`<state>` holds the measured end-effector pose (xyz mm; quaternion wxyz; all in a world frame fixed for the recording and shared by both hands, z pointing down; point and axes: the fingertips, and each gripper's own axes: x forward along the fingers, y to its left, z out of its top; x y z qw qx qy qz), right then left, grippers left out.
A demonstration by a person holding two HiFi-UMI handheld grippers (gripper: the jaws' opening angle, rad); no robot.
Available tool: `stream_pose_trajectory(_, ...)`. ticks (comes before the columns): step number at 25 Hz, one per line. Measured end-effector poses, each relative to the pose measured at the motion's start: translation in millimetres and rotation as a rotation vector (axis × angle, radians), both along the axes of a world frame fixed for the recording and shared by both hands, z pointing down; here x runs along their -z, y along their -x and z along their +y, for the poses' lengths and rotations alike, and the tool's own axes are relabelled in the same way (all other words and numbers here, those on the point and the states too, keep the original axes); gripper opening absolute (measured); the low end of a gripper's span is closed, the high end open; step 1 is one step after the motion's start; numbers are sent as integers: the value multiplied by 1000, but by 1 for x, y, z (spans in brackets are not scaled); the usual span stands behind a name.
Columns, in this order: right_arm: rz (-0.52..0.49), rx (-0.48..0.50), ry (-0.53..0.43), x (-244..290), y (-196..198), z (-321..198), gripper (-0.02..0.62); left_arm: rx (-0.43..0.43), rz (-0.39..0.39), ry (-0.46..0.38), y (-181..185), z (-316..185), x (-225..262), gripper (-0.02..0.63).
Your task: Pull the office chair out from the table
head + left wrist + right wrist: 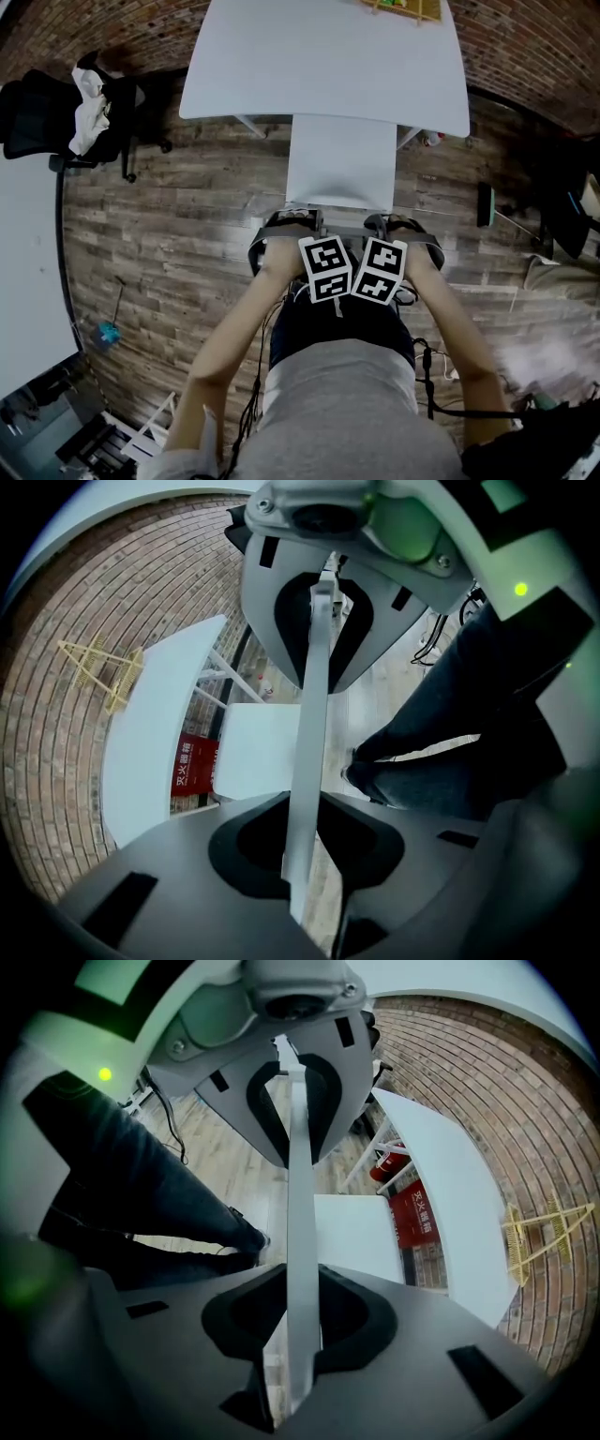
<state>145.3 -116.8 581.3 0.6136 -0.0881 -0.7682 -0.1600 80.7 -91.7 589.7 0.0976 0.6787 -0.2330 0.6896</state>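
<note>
The white chair (342, 159) stands on the wooden floor with its seat part way under the white table (323, 66). I see its backrest only edge-on, as a thin white panel (309, 733) (300, 1204). My left gripper (289, 223) is shut on the left part of the backrest's top edge. My right gripper (401, 227) is shut on the right part. In both gripper views the panel runs straight between the jaws, and the pads press on both of its faces. The person's legs (441, 752) stand close behind the chair.
A black office chair with a white cloth on it (84, 112) stands at the left by another white table (28, 272). A yellow frame (403, 7) lies on the far table edge. A red box (192, 761) sits under the table by the brick wall. Dark equipment (562, 206) stands at the right.
</note>
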Motion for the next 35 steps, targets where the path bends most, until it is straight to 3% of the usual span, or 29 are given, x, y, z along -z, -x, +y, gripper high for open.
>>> stream_pose_trajectory(18, -3, 60, 37, 1, -25, 48, 83, 81, -16, -7, -25, 49, 1, 95)
stream_pose_trajectory(35, 21, 31, 39, 2, -45, 122, 83, 23, -5, 0, -45, 122, 2, 92)
